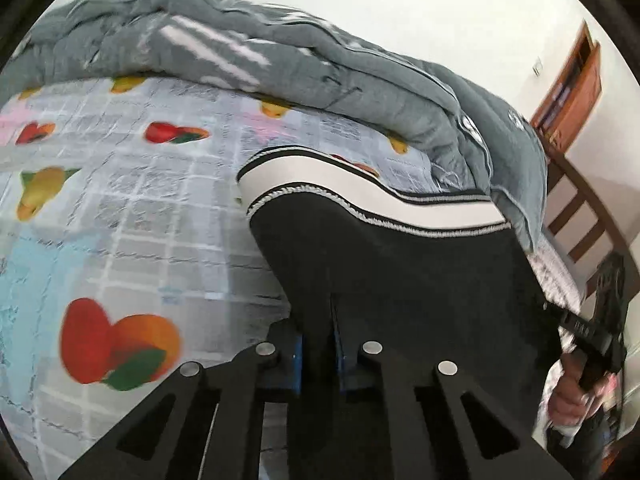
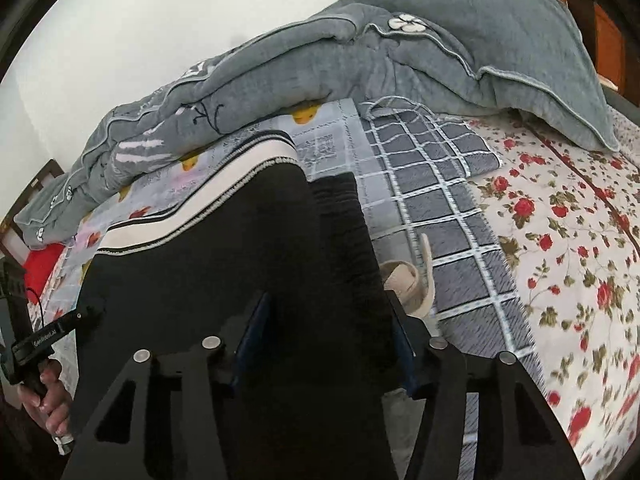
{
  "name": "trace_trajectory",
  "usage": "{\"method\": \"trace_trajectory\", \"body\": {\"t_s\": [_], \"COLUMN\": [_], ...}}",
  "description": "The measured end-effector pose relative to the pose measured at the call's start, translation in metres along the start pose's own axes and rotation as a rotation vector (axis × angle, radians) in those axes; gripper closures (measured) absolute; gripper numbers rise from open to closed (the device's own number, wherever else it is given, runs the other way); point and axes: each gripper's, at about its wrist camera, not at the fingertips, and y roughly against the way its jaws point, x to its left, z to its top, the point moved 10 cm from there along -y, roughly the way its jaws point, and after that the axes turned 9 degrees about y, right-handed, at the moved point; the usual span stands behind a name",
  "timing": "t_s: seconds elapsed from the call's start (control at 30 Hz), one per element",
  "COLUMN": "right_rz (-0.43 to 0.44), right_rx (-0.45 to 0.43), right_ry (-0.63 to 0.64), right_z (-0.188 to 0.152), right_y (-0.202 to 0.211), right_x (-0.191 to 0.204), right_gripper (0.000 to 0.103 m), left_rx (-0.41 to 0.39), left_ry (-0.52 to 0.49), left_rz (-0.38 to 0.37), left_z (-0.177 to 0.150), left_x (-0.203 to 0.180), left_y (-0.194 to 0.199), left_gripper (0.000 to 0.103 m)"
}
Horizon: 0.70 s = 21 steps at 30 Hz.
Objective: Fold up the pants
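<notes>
While the black pants (image 1: 400, 264) hang up off the bed between our two tools, we start close in: the left gripper (image 1: 318, 344) has its blue pads pinched almost together, a thin fold of the black cloth caught between them. Over on the other side, the right gripper (image 2: 320, 344) stands about half open, and a thick bunch of the same pants fills the gap from pad to pad; whether the pads really press on it, we cannot quite tell. A hand (image 2: 50, 392) wraps the handle of the left tool at the low left edge of the right wrist view, and the other hand (image 1: 568, 400) shows at the low right edge of the left wrist view.

Just beyond the pants' right edge, a beige strap (image 2: 412, 280) lies curled on a grey checked blanket (image 2: 432, 184). To the right of that blanket spreads a white sheet with red roses (image 2: 568, 220).

Left of the pants, we see a pale fruit-print sheet (image 1: 120, 208). The pants' far end carries a white band with black stripes (image 1: 360, 184), lifted over that sheet.

Behind the pants, along the far side of the bed, lies a rumpled grey quilt (image 2: 460, 52), and beyond it a plain white wall (image 1: 400, 8). Wooden bed rails (image 1: 576, 220) show past the quilt's end.
</notes>
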Motion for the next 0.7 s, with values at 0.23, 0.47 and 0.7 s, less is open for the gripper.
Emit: {"method": "trace_trajectory", "body": {"t_s": [0.23,0.47,0.7], "right_rz": [0.180,0.197,0.216], "right_rx": [0.014,-0.074,0.004], "right_ry": [0.031,0.159,0.141], "right_z": [-0.019,-0.023,0.022], "right_y": [0.002,0.023,-0.028], "right_x": [0.085,0.144,0.163], "right_gripper": [0.055,0.055,0.055], "left_rx": [-0.054,-0.034,-0.117], "left_ry": [-0.028,-0.042,-0.061], "left_rz": [0.106,0.291,0.277], "left_z": [0.027,0.041,0.047], "left_x": [0.079,0.146,0.134], "left_y": [0.059,0.083,0.100], "left_gripper": [0.092,0.067,0.049]}}
